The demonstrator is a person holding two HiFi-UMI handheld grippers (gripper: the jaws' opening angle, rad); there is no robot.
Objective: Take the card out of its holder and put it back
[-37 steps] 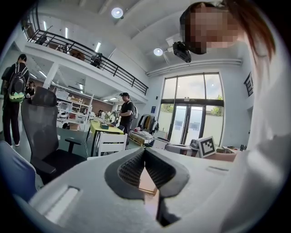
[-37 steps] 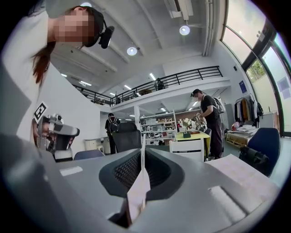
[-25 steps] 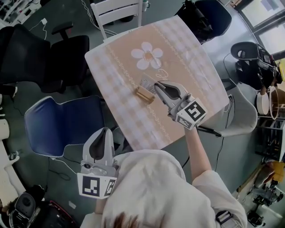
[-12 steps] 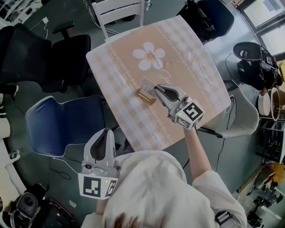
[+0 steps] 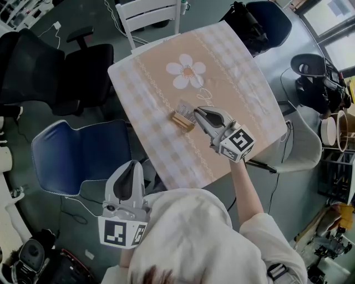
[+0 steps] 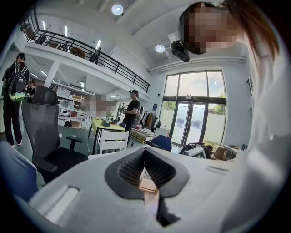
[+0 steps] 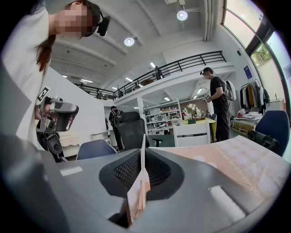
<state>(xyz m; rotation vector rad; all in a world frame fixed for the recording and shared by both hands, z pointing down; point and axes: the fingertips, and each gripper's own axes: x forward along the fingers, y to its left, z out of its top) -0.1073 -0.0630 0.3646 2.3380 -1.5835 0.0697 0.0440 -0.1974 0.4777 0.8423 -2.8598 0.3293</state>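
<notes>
A small wooden card holder point(image 5: 181, 120) lies near the middle of the table point(image 5: 238, 72), which has a peach checked cloth with a white flower. My right gripper point(image 5: 196, 111) is shut on a thin pale card point(image 5: 185, 106) and holds it upright right over the holder. Whether the card's lower edge sits in the slot I cannot tell. In the right gripper view the card point(image 7: 142, 164) runs edge-on between the pads. My left gripper point(image 5: 130, 165) hangs off the table's near side, shut with nothing in it; in its own view it point(image 6: 144, 152) points level toward the holder point(image 6: 148, 185).
A white chair point(image 5: 147, 14) stands at the table's far edge, a black office chair point(image 5: 66, 66) to the left and a blue chair point(image 5: 77, 155) at the near left. A dark blue chair point(image 5: 266, 19) and a white chair point(image 5: 302, 144) stand to the right.
My right gripper has sunk a little with the card, bringing it closer to the holder. The left gripper has stayed where it was.
</notes>
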